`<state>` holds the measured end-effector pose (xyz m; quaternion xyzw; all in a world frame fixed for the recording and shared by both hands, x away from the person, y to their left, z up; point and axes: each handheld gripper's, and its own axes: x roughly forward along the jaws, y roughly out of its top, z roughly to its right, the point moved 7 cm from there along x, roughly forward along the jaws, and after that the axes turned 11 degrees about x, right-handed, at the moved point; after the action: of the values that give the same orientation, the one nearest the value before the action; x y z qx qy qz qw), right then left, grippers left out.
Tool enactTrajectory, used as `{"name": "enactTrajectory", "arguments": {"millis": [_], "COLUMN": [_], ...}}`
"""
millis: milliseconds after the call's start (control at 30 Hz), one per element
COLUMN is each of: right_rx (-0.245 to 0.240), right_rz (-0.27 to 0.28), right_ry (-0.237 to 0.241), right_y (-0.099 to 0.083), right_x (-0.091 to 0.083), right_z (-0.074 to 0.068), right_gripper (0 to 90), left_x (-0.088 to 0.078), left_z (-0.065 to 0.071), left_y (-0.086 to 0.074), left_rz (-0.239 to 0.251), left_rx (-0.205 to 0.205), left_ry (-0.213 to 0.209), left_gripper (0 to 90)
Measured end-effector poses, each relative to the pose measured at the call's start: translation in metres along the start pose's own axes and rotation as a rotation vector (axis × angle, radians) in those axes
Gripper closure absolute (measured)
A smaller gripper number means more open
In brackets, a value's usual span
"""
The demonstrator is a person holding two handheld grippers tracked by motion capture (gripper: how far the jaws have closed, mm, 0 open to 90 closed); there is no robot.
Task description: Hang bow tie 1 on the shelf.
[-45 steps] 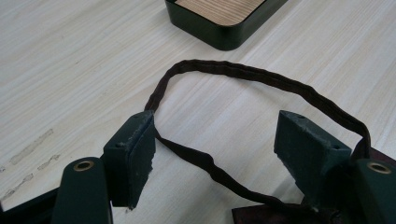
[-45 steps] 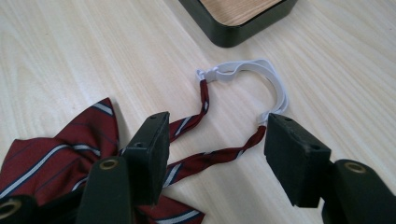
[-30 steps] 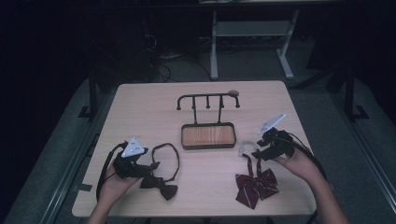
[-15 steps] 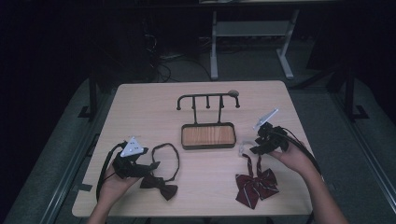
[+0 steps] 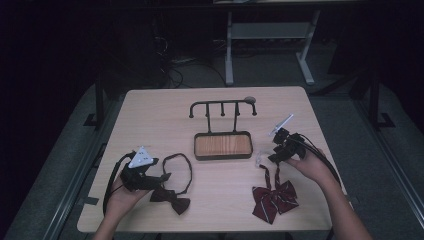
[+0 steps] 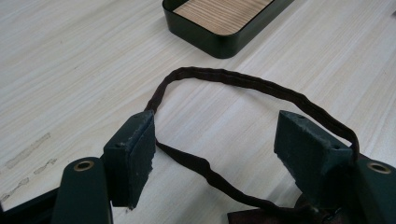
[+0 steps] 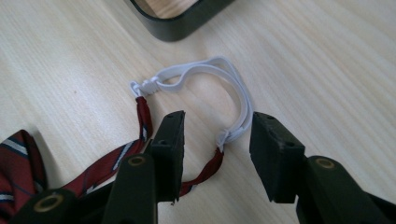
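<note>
A dark bow tie [image 5: 173,201] lies at the front left, its thin strap [image 6: 233,80] looped on the table. My left gripper [image 6: 219,154] is open low over that loop, one jaw on each side of it, and stands beside the bow [image 5: 161,178]. At the front right lies a red striped bow tie [image 5: 274,200] with a white elastic strap [image 7: 240,100]. My right gripper [image 7: 217,135] is open, with the joint of the white elastic and red strap [image 7: 144,122] between its jaws, and it hovers just above the tie [image 5: 274,157].
A black hook stand [image 5: 222,107] rises from a black tray with a wooden floor [image 5: 222,145] at the table's middle. That tray's corner also appears ahead of each gripper [image 6: 219,44] [image 7: 182,23]. The table's front edge is close behind both bows.
My right gripper has shifted a little left and down toward the white elastic strap. The left gripper has stayed over the dark strap.
</note>
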<state>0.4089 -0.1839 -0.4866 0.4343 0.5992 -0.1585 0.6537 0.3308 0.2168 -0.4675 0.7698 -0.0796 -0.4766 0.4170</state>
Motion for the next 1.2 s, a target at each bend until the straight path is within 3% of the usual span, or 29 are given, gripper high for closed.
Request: {"name": "enactTrajectory", "arguments": {"millis": [800,1200], "right_rx": [0.045,0.047], "right_rz": [-0.121,-0.129], "right_ry": [-0.068,-0.056], "right_y": [-0.007,-0.008], "right_x": [0.016,0.02], "right_z": [0.009,0.006], "right_gripper": [63.0,74.5], "left_x": [0.0,-0.003], "left_z": [0.0,0.0], "left_y": [0.001,0.002], "left_rz": [-0.002,0.01], "left_rx": [0.006,0.003], "left_ry": [0.0,0.003], "left_gripper": [29.7,29.7]}}
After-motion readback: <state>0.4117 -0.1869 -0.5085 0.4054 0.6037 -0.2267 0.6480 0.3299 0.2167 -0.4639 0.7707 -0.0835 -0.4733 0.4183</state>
